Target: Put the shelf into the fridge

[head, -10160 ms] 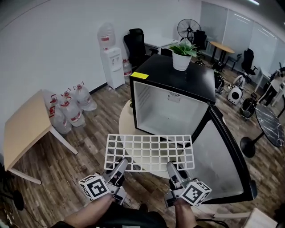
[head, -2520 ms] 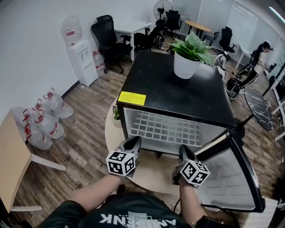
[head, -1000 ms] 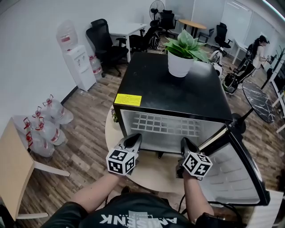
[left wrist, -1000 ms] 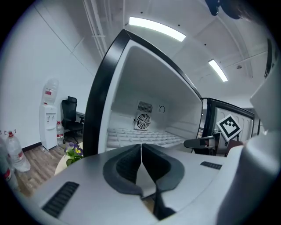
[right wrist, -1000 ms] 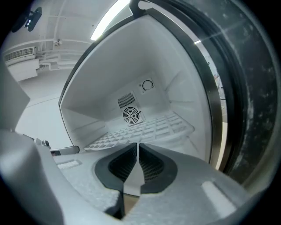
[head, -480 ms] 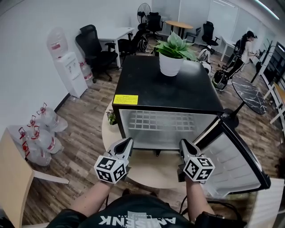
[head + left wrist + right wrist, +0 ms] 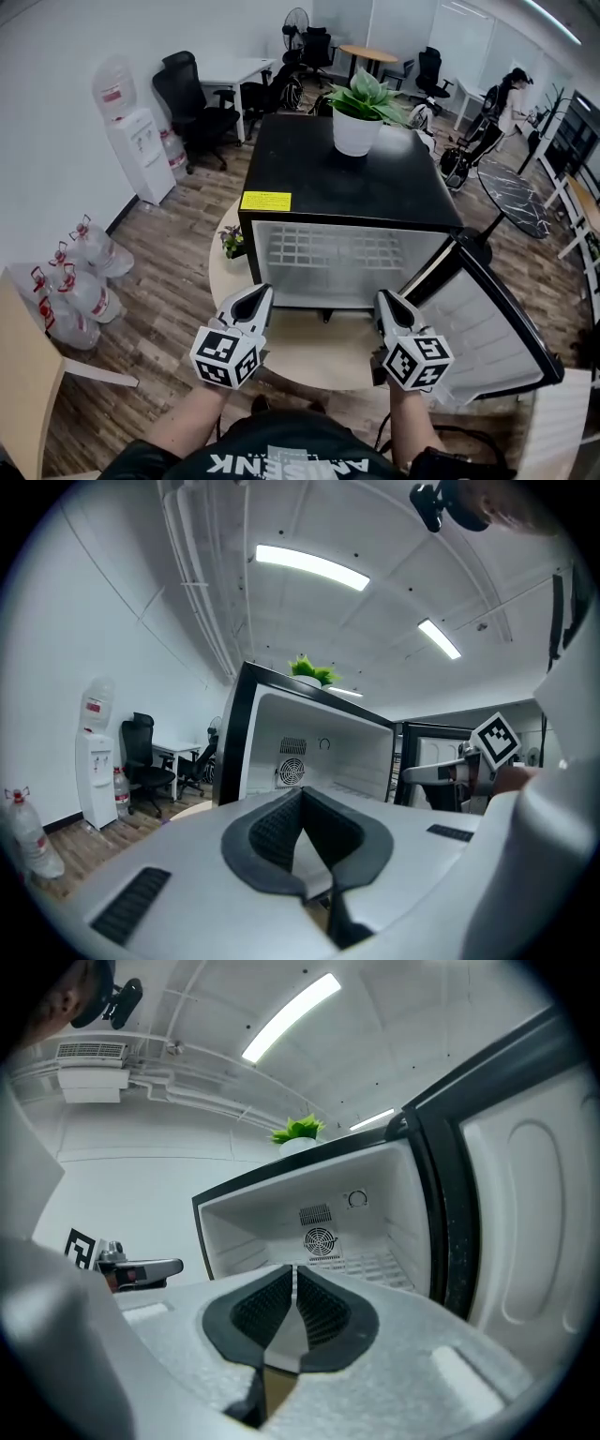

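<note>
The white wire shelf (image 7: 333,251) lies flat inside the black mini fridge (image 7: 349,183), whose door (image 7: 487,314) stands open to the right. In the right gripper view the shelf (image 7: 377,1266) shows low in the white interior, under the fan grille. My left gripper (image 7: 253,302) hovers in front of the fridge's left edge, shut and empty. My right gripper (image 7: 387,307) hovers near the door hinge, pads almost touching, nothing between them. Both point at the opening, apart from the shelf. The left gripper (image 7: 302,797) and right gripper (image 7: 293,1277) hold nothing.
The fridge stands on a round wooden table (image 7: 309,345). A potted plant (image 7: 358,117) sits on its top. A water dispenser (image 7: 131,155) and water bottles (image 7: 75,277) stand at the left, a wooden table (image 7: 19,375) at far left. Office chairs and a person (image 7: 502,94) are behind.
Both grippers have drawn back a little from the fridge opening toward me. The shelf stays inside the fridge. The head view has shifted slightly.
</note>
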